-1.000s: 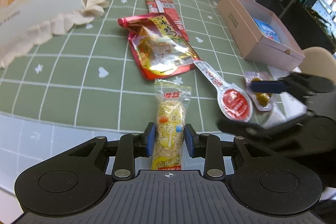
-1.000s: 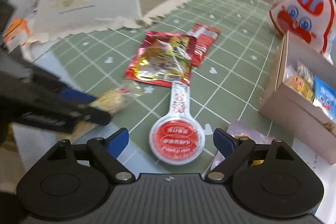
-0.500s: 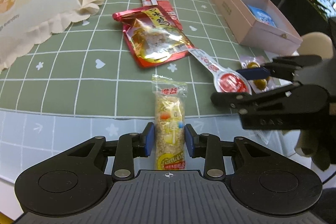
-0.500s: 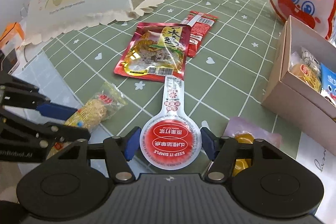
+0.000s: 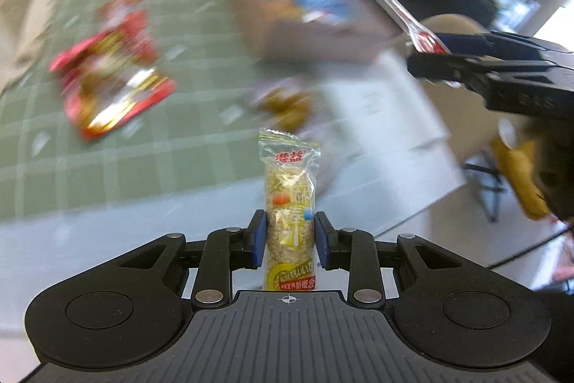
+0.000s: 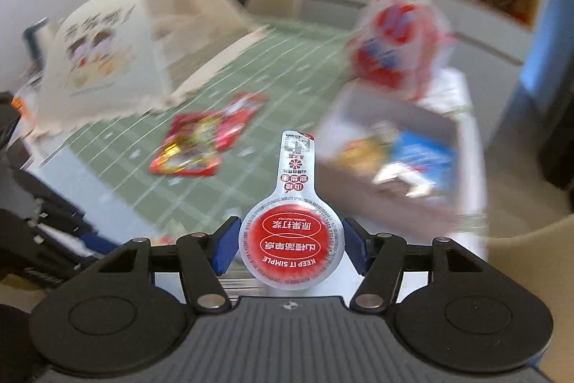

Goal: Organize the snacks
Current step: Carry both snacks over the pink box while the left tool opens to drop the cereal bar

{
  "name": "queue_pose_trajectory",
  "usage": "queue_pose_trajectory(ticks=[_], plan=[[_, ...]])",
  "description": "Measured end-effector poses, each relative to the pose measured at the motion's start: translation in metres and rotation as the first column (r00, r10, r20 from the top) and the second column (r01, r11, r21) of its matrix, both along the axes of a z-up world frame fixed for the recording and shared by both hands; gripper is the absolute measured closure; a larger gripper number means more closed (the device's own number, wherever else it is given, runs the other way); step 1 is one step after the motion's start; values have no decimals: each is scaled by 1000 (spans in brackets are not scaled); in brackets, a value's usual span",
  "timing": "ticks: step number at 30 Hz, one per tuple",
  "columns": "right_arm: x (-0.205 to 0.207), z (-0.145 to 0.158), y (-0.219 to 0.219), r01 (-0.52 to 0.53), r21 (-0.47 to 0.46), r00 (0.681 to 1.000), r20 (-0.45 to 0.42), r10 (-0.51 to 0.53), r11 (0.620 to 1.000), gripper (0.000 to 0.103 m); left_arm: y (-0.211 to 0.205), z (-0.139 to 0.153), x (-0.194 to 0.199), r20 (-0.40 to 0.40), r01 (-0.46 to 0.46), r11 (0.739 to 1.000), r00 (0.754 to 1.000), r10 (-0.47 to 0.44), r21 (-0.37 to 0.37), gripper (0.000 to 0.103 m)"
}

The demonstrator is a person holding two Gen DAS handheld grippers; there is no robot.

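**Two snacks lifted, box ahead**

The left gripper [image 5: 290,239] clamps a clear-wrapped yellow cereal bar [image 5: 289,203]; the right gripper [image 6: 290,248] pinches a red spoon-shaped jelly pack [image 6: 292,236]. Beyond them, the pale cardboard box [image 6: 391,200] holds some snacks; red foil packets [image 6: 201,146] lie unsorted.

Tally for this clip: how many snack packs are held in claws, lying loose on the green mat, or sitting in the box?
Held in claws: 2, the rice bar and spoon-shaped jelly pack.
Loose on the mat: 3, the two red packets and a blurred yellow pack.
In the box: too blurred to count.
Total countable: 5.
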State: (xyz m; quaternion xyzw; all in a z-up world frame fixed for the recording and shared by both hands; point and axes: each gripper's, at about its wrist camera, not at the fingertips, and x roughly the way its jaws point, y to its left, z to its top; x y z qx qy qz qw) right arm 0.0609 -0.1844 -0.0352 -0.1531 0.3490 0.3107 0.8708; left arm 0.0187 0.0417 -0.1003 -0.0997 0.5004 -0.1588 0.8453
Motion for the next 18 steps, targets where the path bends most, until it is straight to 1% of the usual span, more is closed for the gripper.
queue_pose_trajectory(ticks=[3, 5, 7, 9, 10, 12, 14, 16, 18], plan=[[6, 35, -35, 86, 8, 992, 91, -87, 996, 41, -21, 39, 24, 100, 61, 998, 993, -59, -20, 70], [13, 58, -55, 147, 27, 977, 152, -149, 989, 41, -31, 67, 48, 175, 68, 997, 983, -63, -23, 70], [23, 78, -72, 199, 59, 960, 190, -207, 978, 41, -38, 93, 79, 255, 32, 999, 967, -28, -11, 70], [34, 90, -85, 246, 90, 943, 210, -260, 965, 41, -42, 111, 111, 333, -16, 1000, 943, 12, 8, 70], [39, 95, -89, 266, 103, 934, 218, -283, 958, 41, -44, 115, 128, 353, -43, 999, 935, 34, 17, 70], [48, 99, -94, 291, 124, 924, 219, -312, 949, 41, -50, 115, 169, 345, -98, 994, 935, 77, 43, 70], [58, 99, -96, 310, 133, 922, 199, -332, 941, 41, -57, 101, 212, 298, -148, 985, 948, 115, 91, 70], [66, 94, -95, 313, 126, 924, 186, -332, 941, 41, -62, 77, 248, 231, -196, 973, 959, 164, 124, 70], [71, 88, -94, 315, 111, 927, 178, -331, 943, 41, -63, 49, 271, 179, -202, 971, 968, 178, 126, 70]])
